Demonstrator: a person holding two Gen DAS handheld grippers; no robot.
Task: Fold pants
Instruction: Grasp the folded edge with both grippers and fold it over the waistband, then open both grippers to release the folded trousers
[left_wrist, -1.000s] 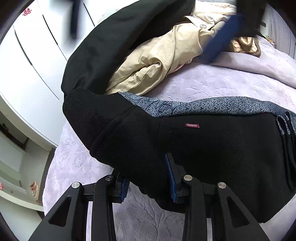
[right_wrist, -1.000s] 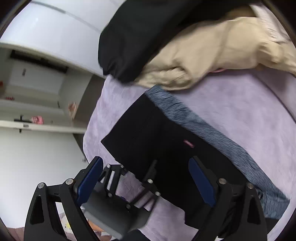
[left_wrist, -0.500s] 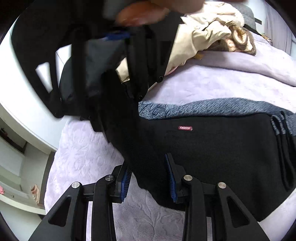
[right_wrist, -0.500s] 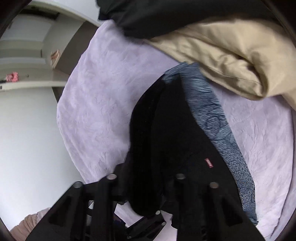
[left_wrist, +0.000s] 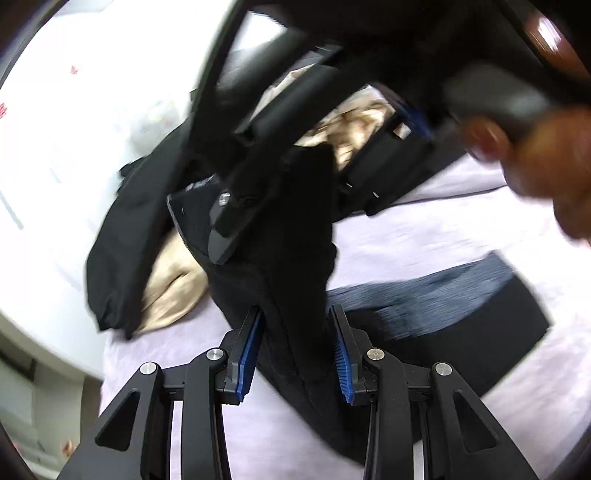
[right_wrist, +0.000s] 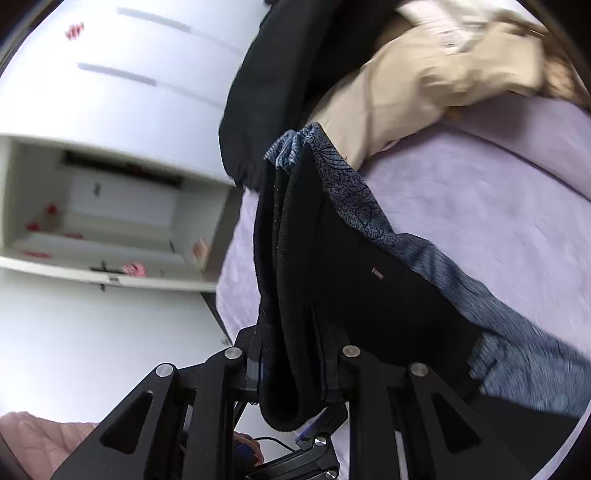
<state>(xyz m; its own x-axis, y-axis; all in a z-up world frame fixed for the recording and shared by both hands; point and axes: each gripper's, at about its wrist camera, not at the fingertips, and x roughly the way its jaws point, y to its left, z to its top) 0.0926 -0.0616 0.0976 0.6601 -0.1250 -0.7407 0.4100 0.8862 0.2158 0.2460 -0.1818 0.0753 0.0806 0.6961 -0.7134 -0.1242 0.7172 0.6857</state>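
**Both grippers clamped on the black pants above the bed**

The black knit pants with a blue-grey patterned waistband (right_wrist: 369, 280) are partly lifted off the pale lilac textured bed cover (right_wrist: 480, 206). In the right wrist view the fabric hangs in thick doubled folds, fuzzy at the edge, with a small reddish label on the black cloth just beside the waistband. The waistband runs along the pants' far edge, speckled and leaf-printed, bunched at its upper end nearest the heap of other clothes.

The right gripper (right_wrist: 291, 373) has just been closing and now pinches a rolled fold of the pants, the cloth filling the narrow gap between its fingers. The left gripper (left_wrist: 295, 350) is at its tightest, its blue ribbed pads (left_wrist: 247, 354) pressing a raised ridge of the same pants from both sides.

In the left wrist view the pants rise from the bed cover in a peak toward the right gripper, which is blurred overhead with a hand (left_wrist: 546, 155) behind it. The rest of the pants lies flat on the bed cover to the right of that peak.

Beyond the pants lie a crumpled beige garment (right_wrist: 424, 85) and a black garment (right_wrist: 280, 74), both on the bed cover, touching the pants' waistband end. A white cabinet (right_wrist: 110, 92) stands past the bed's edge.
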